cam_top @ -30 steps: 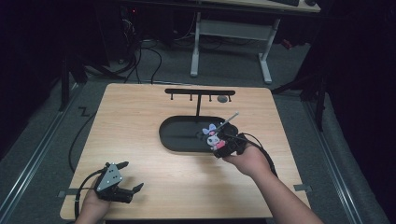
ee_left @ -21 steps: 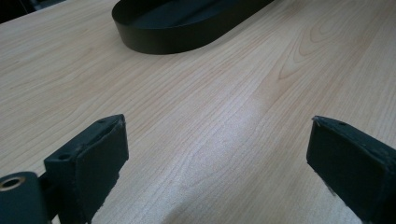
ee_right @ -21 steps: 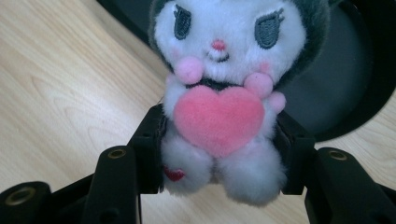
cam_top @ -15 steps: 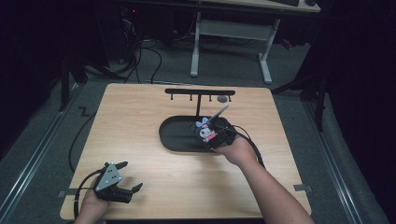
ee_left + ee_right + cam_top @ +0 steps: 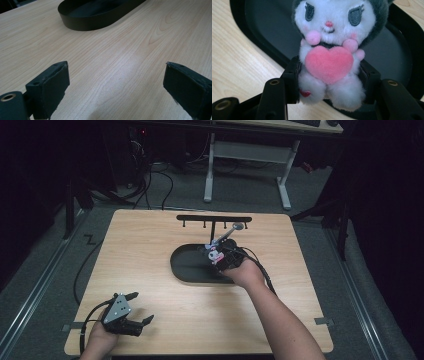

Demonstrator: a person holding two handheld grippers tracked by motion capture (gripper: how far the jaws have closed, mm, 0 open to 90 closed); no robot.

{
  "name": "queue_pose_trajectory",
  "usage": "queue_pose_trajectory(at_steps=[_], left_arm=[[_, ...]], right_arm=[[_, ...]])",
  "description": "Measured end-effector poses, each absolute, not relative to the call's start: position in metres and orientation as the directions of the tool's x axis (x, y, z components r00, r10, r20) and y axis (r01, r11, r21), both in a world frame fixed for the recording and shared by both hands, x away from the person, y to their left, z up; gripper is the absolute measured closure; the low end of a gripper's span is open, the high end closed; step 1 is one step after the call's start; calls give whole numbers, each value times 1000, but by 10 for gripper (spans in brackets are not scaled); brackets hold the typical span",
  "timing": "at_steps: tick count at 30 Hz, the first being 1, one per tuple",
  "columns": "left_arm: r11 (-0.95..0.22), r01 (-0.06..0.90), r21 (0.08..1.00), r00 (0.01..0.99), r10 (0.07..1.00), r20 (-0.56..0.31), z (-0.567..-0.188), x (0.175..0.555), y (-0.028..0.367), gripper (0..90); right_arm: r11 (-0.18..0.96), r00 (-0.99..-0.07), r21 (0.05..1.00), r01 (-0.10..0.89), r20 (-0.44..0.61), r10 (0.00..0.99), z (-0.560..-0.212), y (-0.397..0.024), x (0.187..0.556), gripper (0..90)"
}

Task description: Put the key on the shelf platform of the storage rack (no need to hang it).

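Moved farther over the tray (image 5: 187,270), my right tongs (image 5: 329,82) clamp the upright plush toy (image 5: 332,52); left tongs (image 5: 117,87) rest wide apart.

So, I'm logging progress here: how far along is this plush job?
Done: the right gripper is shut on the plush toy, lifted over the black tray. In hand: carrying it near the hook rack. Left: setting it down or hanging it, likely. The left gripper rests open on the table.
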State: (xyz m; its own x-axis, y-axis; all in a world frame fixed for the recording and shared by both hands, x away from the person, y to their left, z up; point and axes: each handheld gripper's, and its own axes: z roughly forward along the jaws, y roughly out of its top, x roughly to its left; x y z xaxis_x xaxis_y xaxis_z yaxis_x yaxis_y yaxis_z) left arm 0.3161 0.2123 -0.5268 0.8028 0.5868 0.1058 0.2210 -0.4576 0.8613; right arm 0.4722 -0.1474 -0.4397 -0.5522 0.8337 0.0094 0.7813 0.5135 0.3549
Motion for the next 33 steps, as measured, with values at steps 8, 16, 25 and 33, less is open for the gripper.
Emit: queue_pose_trajectory(at_steps=[8,16,25,33], left_arm=[[-454,222,863,800,590,105,-527,316,214,76],[-458,225,860,804,586,101,-527,315,214,79],[-458,225,860,804,586,101,-528,315,213,81],[-460,226,859,806,583,100,-528,315,212,82]], right_arm=[[513,-556,363,778,18,831,-449,-144,484,475],[511,-551,345,787,18,835,-456,-141,488,475],[505,-538,300,809,35,842,-468,-151,482,473],[481,-516,293,827,52,855,-472,-162,475,470]])
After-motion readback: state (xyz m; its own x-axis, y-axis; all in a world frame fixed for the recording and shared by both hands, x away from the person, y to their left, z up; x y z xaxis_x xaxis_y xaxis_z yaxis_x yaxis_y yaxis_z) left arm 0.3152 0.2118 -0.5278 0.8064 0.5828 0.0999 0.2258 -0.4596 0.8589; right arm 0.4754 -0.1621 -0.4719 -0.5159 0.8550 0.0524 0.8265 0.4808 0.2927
